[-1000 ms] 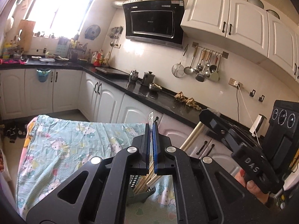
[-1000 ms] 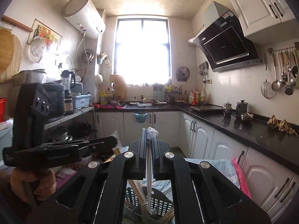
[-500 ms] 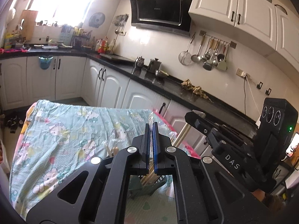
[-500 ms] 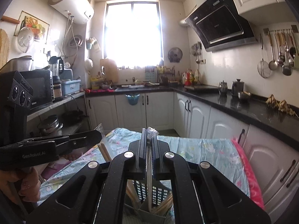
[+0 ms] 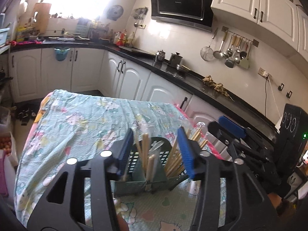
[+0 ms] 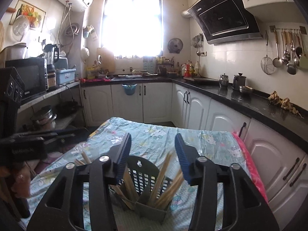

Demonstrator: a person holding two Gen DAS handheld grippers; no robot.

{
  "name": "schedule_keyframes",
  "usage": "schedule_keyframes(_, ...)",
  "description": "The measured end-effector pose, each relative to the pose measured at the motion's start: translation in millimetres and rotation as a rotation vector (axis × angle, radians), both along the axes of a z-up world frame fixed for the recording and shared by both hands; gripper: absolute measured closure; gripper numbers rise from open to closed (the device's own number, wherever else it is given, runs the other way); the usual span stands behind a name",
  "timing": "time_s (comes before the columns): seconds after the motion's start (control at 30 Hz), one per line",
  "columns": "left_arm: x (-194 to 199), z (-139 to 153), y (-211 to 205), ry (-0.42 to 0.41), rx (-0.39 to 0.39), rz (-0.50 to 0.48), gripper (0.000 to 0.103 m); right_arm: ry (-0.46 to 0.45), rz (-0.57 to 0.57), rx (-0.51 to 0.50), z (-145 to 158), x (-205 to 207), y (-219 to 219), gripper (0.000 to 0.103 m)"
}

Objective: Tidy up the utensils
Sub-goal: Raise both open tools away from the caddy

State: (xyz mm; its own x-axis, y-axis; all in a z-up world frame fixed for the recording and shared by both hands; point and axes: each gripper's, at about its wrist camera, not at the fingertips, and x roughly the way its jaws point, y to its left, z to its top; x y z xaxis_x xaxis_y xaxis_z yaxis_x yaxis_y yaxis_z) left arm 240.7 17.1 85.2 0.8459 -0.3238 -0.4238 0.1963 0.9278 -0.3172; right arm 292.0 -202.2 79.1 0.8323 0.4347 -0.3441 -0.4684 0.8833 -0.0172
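A dark green slotted utensil holder stands on the table's cartoon-print cloth. Wooden chopsticks lean in its compartments, and clear plastic utensils stand among them. My left gripper hangs just over the holder. Its jaws are opening, and its blue pads grip nothing. My right gripper hovers over the same holder from the other side, jaws also opening and empty. Each gripper shows in the other's view: the right gripper, the left gripper.
A black L-shaped counter over white cabinets runs behind and to the right of the table. Shelves with a microwave and pots stand on the left. A person's hand holds the left gripper's handle.
Both grippers have sunk toward the holder and their jaws have parted. The clear plastic utensils they each held are no longer between the pads.
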Motion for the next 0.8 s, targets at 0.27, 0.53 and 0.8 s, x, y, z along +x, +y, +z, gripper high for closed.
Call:
schedule_keyframes(0.27, -28.2, 12.9, 19.3, -0.043, 0.008, 0.063, 0.030, -0.046, -0.017, -0.013, 4.4, -31.8, -7.7, 0.032)
schedule_keyframes(0.53, -59.4, 16.7, 25.2, -0.057, 0.048, 0.111, 0.011, -0.074, -0.052, 0.008, 7.1, -70.6, -23.1, 0.012)
schedule_keyframes(0.8, -92.2, 6.0, 28.7, -0.039, 0.051, 0.138, 0.011, -0.073, -0.083, 0.054, 4.5, -106.1, -33.5, 0.007)
